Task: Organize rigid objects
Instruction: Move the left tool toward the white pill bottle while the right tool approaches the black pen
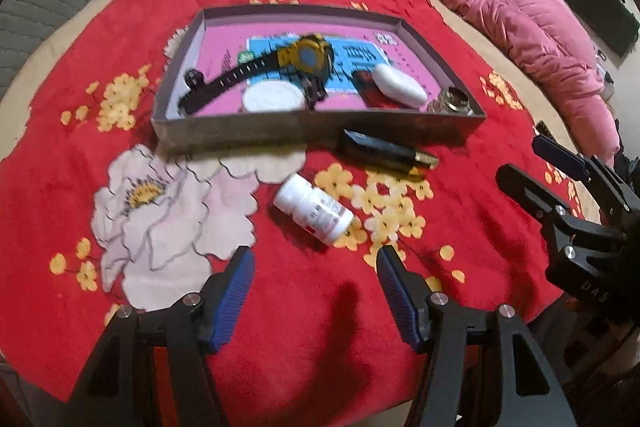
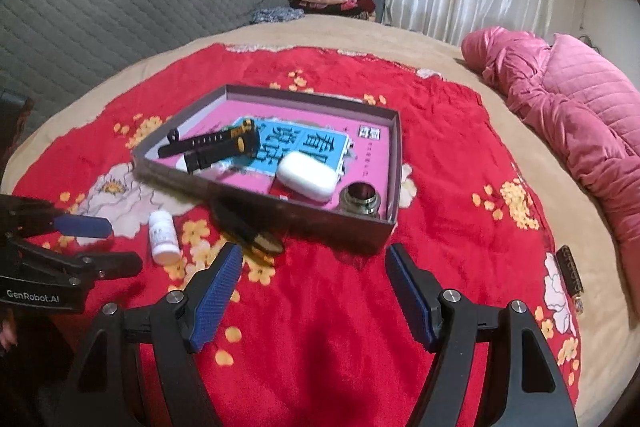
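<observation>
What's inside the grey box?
Inside the grey box lie a yellow-and-black watch, a white case, a round white lid and a metal jar, all on a pink printed sheet. Something red hides partly under the white case.

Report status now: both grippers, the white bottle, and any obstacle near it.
Left gripper open, empty. Right gripper open, empty. White bottle lying outside box. Black tube close by.

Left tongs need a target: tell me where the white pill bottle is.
The white pill bottle lies on its side on the red floral blanket, outside the grey tray, near its front wall. It lies just ahead of the open left tongs, beside the dark tube.
</observation>
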Tool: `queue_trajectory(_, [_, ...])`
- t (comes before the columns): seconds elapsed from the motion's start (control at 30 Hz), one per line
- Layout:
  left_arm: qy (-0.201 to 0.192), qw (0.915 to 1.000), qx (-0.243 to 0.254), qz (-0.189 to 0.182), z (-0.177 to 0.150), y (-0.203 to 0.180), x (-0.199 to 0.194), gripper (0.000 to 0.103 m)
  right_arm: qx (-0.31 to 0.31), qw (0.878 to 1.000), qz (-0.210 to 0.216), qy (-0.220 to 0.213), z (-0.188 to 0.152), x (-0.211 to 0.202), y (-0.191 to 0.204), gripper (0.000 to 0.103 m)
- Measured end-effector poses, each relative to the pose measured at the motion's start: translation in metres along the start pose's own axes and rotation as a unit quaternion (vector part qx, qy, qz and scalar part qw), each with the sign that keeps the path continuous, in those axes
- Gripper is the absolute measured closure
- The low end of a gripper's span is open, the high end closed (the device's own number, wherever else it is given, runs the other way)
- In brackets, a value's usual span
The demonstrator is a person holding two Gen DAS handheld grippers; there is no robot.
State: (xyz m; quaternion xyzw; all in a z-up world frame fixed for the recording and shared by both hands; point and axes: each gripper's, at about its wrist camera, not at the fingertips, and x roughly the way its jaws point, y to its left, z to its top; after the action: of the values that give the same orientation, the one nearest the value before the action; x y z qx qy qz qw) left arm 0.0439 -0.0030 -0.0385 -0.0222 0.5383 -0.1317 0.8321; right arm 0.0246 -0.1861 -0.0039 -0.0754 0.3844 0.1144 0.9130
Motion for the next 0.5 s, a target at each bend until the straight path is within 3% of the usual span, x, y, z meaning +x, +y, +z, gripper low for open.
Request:
queue_trajectory(0.3, [0.026,0.9971,-0.071,0.007,0.013,0.000,0.025,0.040,0.015,1.000,0.002,0.015,-0.008,0.011,-0.004,0.028])
queue_trajectory(0.5, [0.027,0.9954,-0.092,0.004,0.022,-0.004,0.038,0.040,0.012,1.000,0.003,0.020,-0.011,0.015,-0.002,0.028])
